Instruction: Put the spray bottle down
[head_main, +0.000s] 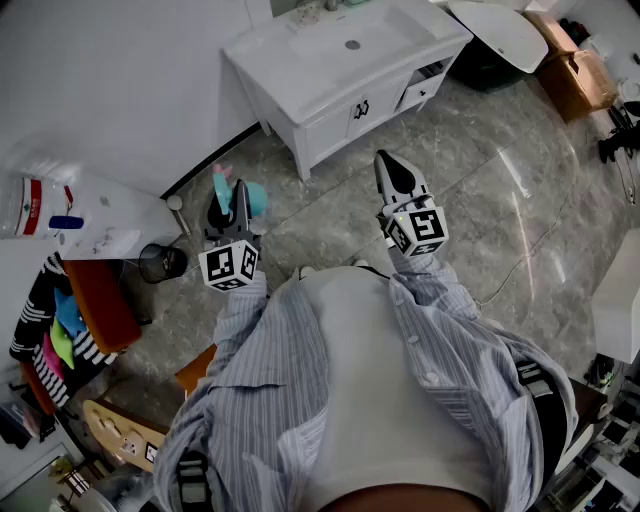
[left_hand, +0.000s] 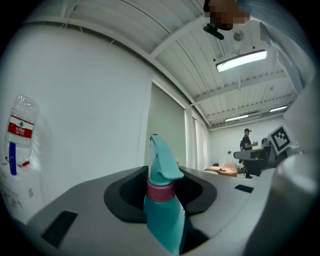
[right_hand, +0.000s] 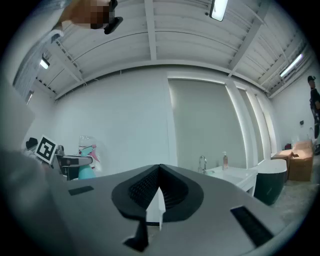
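A teal spray bottle (left_hand: 162, 215) with a pink collar and a teal trigger head stands upright between the jaws of my left gripper (left_hand: 161, 197), which is shut on its body. In the head view, my left gripper (head_main: 232, 200) is held level above the floor, the spray bottle (head_main: 252, 197) showing just past it. My right gripper (head_main: 393, 172) is level beside it and shut with nothing in it; its jaws (right_hand: 159, 192) meet at a ridge. The right gripper view shows the spray bottle (right_hand: 87, 171) far to the left.
A white vanity with a sink (head_main: 330, 75) stands ahead on the grey tiled floor. A black wire bin (head_main: 160, 263) and a white shelf with a water bottle (head_main: 35, 200) are at the left. Cardboard boxes (head_main: 572, 70) lie at the far right. A person (left_hand: 246, 145) stands far off.
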